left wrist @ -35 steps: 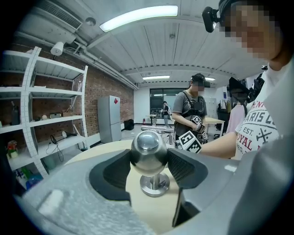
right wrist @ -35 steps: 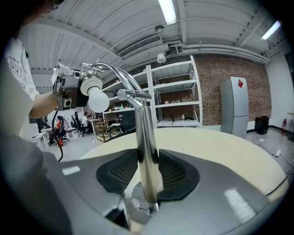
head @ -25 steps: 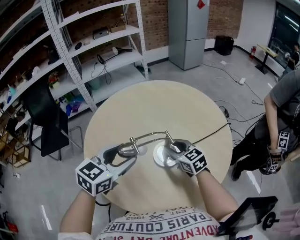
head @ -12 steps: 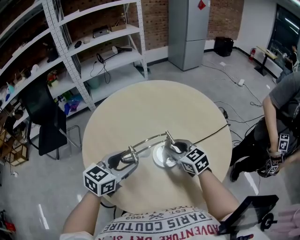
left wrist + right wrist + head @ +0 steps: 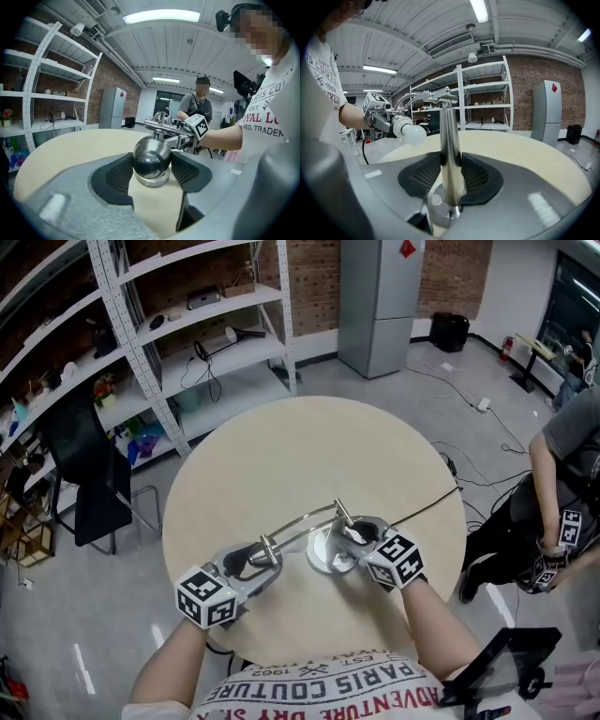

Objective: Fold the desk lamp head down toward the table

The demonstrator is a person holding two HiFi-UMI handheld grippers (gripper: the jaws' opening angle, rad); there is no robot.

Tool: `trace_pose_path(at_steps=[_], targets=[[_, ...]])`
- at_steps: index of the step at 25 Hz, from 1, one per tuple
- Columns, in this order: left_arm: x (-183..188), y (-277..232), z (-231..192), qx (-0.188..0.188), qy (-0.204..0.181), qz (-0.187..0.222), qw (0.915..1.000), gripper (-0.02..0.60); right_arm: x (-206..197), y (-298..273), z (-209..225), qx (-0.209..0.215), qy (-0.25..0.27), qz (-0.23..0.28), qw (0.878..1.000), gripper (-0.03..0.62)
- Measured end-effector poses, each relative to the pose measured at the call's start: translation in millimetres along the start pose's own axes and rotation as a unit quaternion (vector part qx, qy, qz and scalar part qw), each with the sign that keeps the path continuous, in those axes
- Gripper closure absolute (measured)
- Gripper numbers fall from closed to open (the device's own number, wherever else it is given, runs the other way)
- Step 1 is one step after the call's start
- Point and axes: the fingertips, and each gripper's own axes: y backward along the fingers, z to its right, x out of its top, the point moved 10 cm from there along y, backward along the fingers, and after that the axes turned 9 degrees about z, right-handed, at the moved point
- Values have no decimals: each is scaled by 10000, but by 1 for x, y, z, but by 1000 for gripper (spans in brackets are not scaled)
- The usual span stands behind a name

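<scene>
Round beige table [image 5: 300,456] fills mid-frame in the head view. Metal shelving [image 5: 187,324] upper left, grey cabinet [image 5: 380,296] top centre, another person [image 5: 562,465] at right edge. Desk lamp [image 5: 319,554] sits near the table's lower edge. Its base [image 5: 437,212] is flat on the top, chrome post [image 5: 450,154] upright, curved arm [image 5: 305,517] running left to the lamp head [image 5: 151,158]. Left gripper [image 5: 251,561] jaws clamp the chrome head, one pad on each side. White bulb [image 5: 412,134] sticks out beyond. Head is low over the tabletop, contact unclear. Right gripper [image 5: 350,535] jaws pinch the post just above the base. Black cable [image 5: 422,507] runs from the base toward the table's right edge.
</scene>
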Motion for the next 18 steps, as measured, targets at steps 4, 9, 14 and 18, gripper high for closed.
trace_pose_path(at_steps=[4,9,14,18], targets=[[-5,-4,0,-61,9,-46,10000,320,3,2,0,4,12,-25,10000,459],[-11,-14,-5,-149,40,-169,9997,319,5,1,2,-44,-7,8,10000,459],[-23,-25,-8,-270,-17,-288,9992,321,3,1,3,-60,-7,-40,10000,459],[-32,-30,-9,-346,-38,-363,9987,321,0,1,2,-41,-29,-80,10000,459]])
